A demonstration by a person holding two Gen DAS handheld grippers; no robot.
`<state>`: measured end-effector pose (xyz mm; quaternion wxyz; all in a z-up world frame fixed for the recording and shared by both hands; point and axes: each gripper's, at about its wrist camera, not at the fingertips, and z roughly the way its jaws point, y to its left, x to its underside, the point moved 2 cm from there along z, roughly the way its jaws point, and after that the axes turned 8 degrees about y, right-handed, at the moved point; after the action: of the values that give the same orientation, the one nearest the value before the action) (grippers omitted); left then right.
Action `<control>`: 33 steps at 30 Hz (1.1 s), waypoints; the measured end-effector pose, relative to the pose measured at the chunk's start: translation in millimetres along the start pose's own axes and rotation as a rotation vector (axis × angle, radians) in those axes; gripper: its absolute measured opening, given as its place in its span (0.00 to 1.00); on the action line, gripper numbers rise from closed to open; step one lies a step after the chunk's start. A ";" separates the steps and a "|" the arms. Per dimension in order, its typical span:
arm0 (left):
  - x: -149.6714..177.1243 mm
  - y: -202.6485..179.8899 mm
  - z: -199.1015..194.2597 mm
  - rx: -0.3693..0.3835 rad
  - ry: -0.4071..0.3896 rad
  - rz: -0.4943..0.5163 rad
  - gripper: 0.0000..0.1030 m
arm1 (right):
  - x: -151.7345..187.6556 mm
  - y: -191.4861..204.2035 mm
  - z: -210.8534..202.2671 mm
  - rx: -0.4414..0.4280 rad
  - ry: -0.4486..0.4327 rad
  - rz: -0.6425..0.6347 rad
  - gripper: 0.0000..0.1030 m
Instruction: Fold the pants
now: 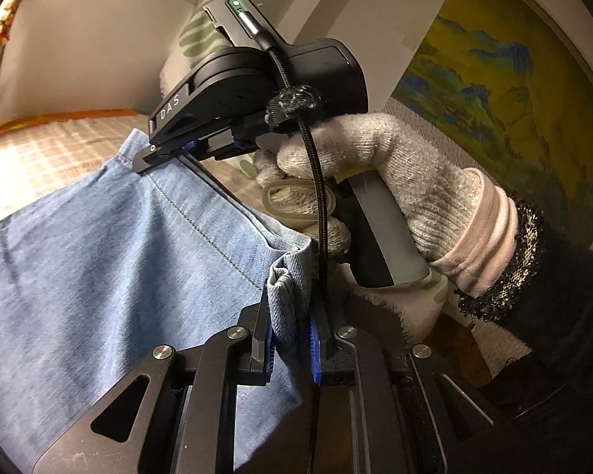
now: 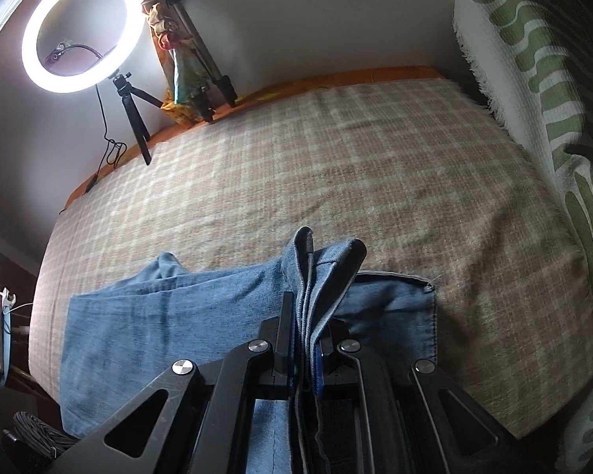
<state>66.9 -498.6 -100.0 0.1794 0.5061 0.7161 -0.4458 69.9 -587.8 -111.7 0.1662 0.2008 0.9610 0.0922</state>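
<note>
Light blue denim pants (image 1: 99,260) hang stretched between my two grippers above a checked bedspread (image 2: 336,166). In the left wrist view my left gripper (image 1: 290,316) is shut on a bunched edge of the denim. The right gripper (image 1: 166,152) shows there too, held in a gloved hand (image 1: 375,181), pinching the far corner of the fabric. In the right wrist view my right gripper (image 2: 306,320) is shut on several folded layers of the pants (image 2: 170,316), which spread left and right over the bed below.
A lit ring light (image 2: 85,27) on a small tripod stands at the bed's far left edge beside a folded tripod with cloth (image 2: 186,59). A green-and-white patterned blanket (image 2: 541,79) lies along the right. A painting (image 1: 494,91) hangs on the wall.
</note>
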 end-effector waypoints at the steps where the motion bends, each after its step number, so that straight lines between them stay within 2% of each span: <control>1: 0.1 0.5 1.0 -0.001 0.003 0.001 0.11 | 0.2 -3.3 2.0 0.003 0.001 0.004 0.04; 12: 2.8 -1.0 13.8 -0.024 0.084 -0.016 0.11 | 6.8 -18.4 34.3 0.027 0.044 0.016 0.04; 17: 8.6 -7.9 -0.1 -0.056 0.126 -0.005 0.14 | 8.3 -15.0 43.7 0.079 0.054 -0.018 0.04; 21: 12.4 -11.0 -27.8 -0.087 0.111 -0.017 0.14 | 9.7 -13.6 47.8 0.116 0.052 -0.017 0.06; 22: 14.2 -8.6 -34.9 -0.096 0.105 -0.026 0.14 | 10.0 -12.4 47.9 0.131 0.050 -0.027 0.09; 25: 17.7 -5.6 -61.8 -0.128 0.085 -0.046 0.14 | 11.1 -8.0 44.2 0.229 0.040 -0.061 0.33; 27: 20.9 -4.3 -79.6 -0.149 0.064 -0.058 0.14 | 10.5 -7.1 39.2 0.256 0.032 -0.058 0.36; 29: 25.3 -2.0 -100.6 -0.176 0.039 -0.072 0.23 | 10.1 -4.8 30.1 0.262 0.011 -0.045 0.40; 32: 34.6 6.9 -131.6 -0.208 0.002 -0.101 0.23 | 10.9 5.8 12.2 0.273 -0.044 -0.049 0.52; 33: 38.3 9.9 -141.5 -0.227 -0.010 -0.107 0.23 | 11.2 11.9 6.0 0.278 -0.065 -0.055 0.53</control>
<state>86.9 -360.0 -55.5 0.2148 0.4415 0.7871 -0.3734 66.6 -571.7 -117.5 0.1704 0.1985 0.9637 -0.0529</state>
